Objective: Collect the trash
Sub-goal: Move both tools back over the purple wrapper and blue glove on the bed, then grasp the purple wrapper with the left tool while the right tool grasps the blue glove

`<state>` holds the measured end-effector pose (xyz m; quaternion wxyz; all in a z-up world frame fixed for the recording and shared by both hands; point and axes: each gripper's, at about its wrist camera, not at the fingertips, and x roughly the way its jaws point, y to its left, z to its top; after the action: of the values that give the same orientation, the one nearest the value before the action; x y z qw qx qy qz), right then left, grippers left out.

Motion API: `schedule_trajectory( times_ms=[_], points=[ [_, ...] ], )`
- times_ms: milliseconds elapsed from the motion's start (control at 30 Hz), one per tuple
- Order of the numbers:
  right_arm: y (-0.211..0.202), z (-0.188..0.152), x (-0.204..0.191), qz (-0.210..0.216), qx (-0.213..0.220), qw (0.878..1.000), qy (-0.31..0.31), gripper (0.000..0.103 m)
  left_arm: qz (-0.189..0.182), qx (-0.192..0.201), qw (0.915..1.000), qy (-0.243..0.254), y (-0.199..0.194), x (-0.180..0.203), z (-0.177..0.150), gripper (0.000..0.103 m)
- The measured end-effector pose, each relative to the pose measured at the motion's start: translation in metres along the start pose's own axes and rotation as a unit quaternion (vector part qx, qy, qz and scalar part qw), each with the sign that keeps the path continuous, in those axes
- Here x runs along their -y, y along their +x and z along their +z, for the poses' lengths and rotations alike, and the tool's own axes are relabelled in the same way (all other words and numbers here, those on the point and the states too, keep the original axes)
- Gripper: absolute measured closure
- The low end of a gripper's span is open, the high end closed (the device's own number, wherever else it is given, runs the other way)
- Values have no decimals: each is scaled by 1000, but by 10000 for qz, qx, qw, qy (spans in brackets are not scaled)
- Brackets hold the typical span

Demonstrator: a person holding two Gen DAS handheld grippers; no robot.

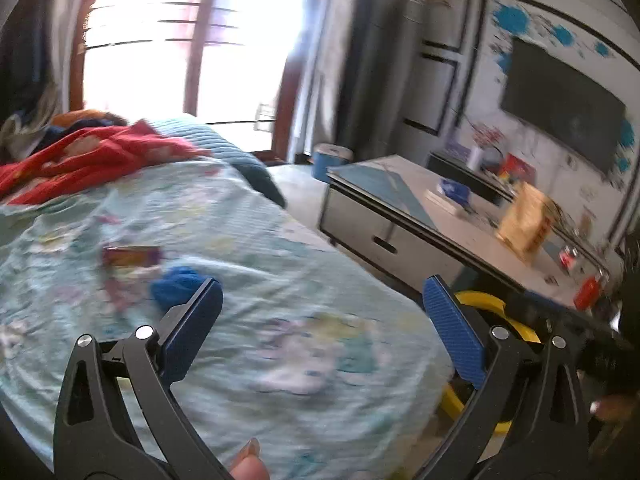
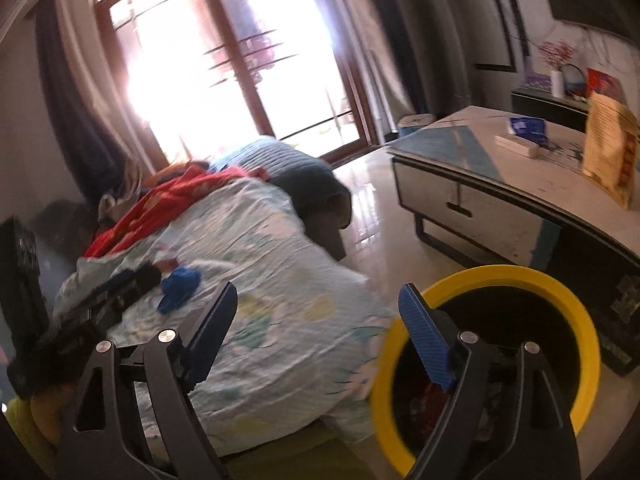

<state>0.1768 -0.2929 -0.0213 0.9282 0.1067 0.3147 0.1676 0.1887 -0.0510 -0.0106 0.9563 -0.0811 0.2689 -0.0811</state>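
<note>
While both tongs hang released and empty, trash remains on the bed.
Left gripper and right gripper hold nothing; crumpled blue wrapper and purple-yellow flat packet lie on the pale floral quilt, well apart from the yellow-rimmed round bin. Risk: pinching quilt fabric with the wrapper.

The left claw stands wide open, its blue-padded fingers far apart and nothing between them. The right claw is also spread, empty. A fingertip shows at the left claw's base.
</note>
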Motion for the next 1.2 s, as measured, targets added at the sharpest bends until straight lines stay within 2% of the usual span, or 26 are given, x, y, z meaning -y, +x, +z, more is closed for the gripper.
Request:
schedule_trajectory(
  times_ms=[167, 300, 533, 700, 900, 1000, 1133, 1200],
  points=[
    [18, -4, -38, 197, -211, 9991, -315, 22, 404, 157, 9980, -471, -16, -53, 7, 11],
    [34, -4, -73, 323, -322, 9970, -623, 22, 677, 136, 9945, -790, -19, -92, 9, 11],
    [69, -10, -124, 588, -588, 9915, -996, 22, 837, 62, 9891, -1212, -15, -142, 7, 11],
    [98, -14, -155, 678, -736, 9855, -1372, 22, 708, -5, 9865, -1479, -4, -174, 13, 12],
    [143, -19, -178, 681, -1100, 9795, -1546, 22, 319, -240, 9826, -1816, 23, -202, 17, 33],
    [164, -22, -190, 645, -1228, 9759, -1687, 22, 189, -328, 9796, -1976, 34, -211, 18, 35],
    [190, -25, -199, 662, -1439, 9727, -1697, 23, 201, -475, 9783, -2005, 49, -218, 16, 37],
    [202, -27, -203, 658, -1562, 9706, -1711, 28, 150, -528, 9784, -1995, 56, -219, 15, 42]
  ],
)
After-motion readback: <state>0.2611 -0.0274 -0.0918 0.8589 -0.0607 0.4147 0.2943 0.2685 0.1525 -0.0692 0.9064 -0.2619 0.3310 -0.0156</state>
